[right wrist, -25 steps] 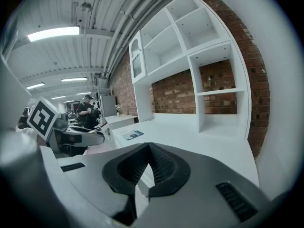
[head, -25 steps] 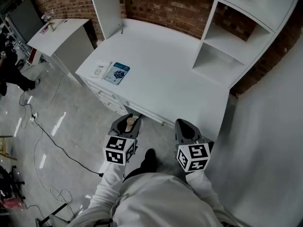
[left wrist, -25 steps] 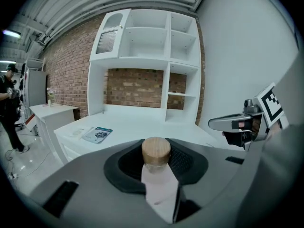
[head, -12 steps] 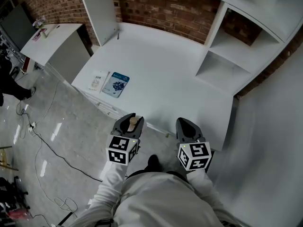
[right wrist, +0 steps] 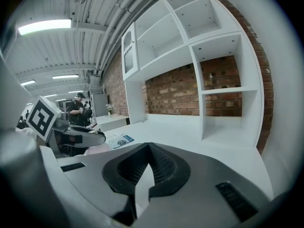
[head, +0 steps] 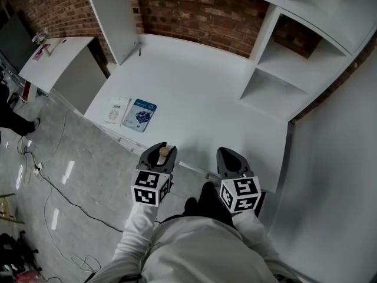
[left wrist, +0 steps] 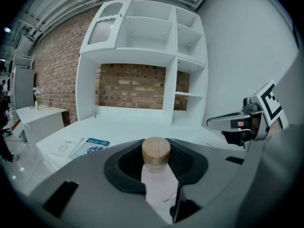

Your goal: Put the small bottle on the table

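Now, left gripper (head: pixel 161 153) jaws clamp the pale-pink wooden-capped bottle (left wrist: pixel 159 184) at the white worktop's (head: pixel 194 93) near edge, open surface beyond; right gripper (head: pixel 228 156) jaws closed, empty.

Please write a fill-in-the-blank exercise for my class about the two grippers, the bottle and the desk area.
The small bottle in the left gripper has a ____ cap.
The right gripper holds ____.
The wall behind the white desk is built of ____.
Missing words: wooden; nothing; brick.

pink bottle (left wrist: pixel 159 186), tan cap (left wrist: pixel 156 150), white table (head: pixel 194 93)
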{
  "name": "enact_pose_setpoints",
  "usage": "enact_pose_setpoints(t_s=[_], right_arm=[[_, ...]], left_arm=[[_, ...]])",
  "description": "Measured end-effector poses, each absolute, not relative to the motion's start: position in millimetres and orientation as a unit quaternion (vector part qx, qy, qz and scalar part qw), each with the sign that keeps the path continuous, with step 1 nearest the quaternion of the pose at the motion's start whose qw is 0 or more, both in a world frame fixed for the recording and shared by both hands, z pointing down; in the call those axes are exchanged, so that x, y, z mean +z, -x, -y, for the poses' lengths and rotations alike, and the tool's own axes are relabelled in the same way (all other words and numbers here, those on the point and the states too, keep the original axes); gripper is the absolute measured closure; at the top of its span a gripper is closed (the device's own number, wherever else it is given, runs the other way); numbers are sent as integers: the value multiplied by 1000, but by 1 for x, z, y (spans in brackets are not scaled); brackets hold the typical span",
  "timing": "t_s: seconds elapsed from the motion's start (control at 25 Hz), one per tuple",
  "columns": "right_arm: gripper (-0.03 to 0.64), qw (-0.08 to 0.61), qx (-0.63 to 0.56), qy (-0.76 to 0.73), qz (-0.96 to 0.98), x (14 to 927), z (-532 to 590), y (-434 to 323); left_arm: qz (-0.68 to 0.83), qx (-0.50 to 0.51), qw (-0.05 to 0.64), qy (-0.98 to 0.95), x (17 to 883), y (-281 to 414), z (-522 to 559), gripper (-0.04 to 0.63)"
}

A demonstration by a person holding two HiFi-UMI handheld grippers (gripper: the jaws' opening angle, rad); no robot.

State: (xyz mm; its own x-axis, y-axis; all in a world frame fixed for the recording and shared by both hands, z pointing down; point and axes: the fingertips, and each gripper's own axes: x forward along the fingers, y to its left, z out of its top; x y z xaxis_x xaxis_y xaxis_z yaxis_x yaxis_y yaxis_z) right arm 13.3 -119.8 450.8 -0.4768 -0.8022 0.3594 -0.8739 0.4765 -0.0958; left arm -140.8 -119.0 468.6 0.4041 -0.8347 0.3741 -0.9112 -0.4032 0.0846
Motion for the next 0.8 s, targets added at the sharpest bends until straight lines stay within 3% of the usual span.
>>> enact_pose_setpoints(t_s=[0.8], right_arm=[[589, 137, 139, -497, 846, 457, 193, -30]], left_arm=[[503, 160, 145, -837, 495, 107, 212, 457]])
